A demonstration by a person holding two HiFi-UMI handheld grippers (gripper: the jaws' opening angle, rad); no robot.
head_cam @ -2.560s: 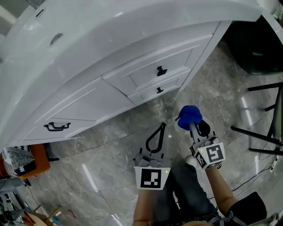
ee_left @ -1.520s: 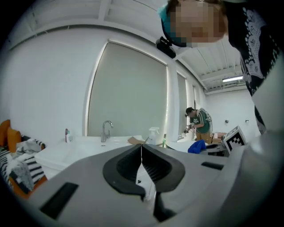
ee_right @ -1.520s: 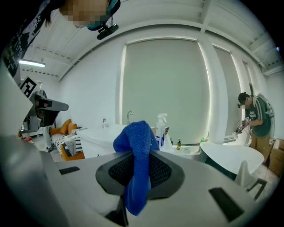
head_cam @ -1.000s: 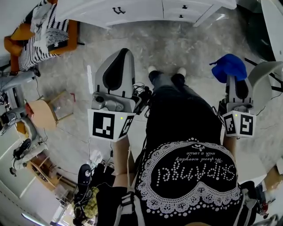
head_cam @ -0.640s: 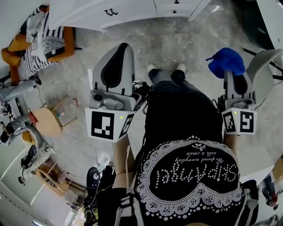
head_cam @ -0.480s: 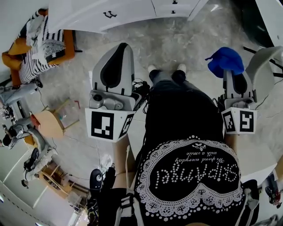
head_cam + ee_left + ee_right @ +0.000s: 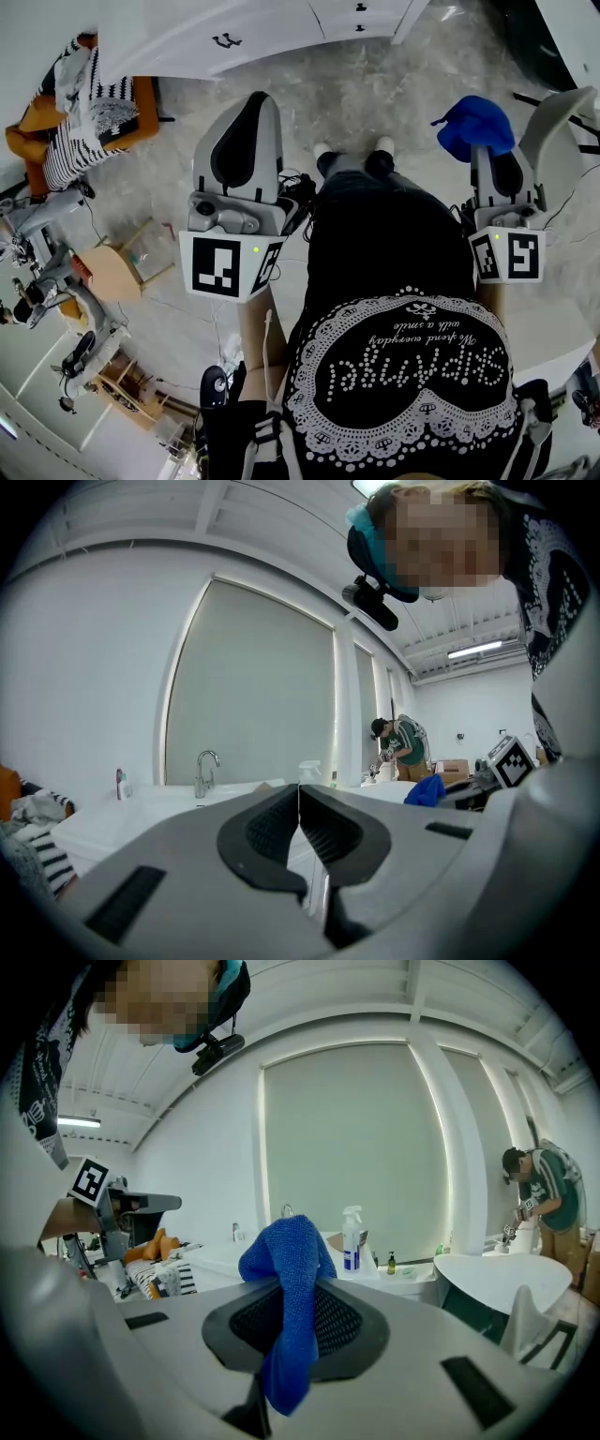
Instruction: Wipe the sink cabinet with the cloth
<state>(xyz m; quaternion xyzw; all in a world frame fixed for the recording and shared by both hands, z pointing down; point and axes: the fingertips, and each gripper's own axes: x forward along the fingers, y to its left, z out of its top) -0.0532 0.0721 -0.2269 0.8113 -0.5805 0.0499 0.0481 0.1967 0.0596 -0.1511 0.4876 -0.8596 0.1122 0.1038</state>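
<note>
The white sink cabinet (image 7: 272,23) with black handles lies at the top edge of the head view, well away from both grippers. My right gripper (image 7: 487,155) is held up beside my body, shut on the blue cloth (image 7: 473,127). In the right gripper view the blue cloth (image 7: 286,1288) bunches above the right gripper (image 7: 286,1312) and hangs down between its jaws. My left gripper (image 7: 251,101) is raised on the other side, shut and empty. The left gripper view shows the left gripper (image 7: 298,803) with pads touching, and the sink's faucet (image 7: 204,771) beyond.
An orange seat with striped fabric (image 7: 80,112) stands left of the cabinet, a cardboard box (image 7: 112,272) and stands lie on the floor at left. A white curved tub (image 7: 497,1274) is at right, with a spray bottle (image 7: 352,1238) on the counter. Another person (image 7: 544,1204) works behind.
Since 2.6 s ago both grippers rose from low before the cabinet to beside my body, with the cloth still held. Over the last second the cabinet slid slightly up-frame.
</note>
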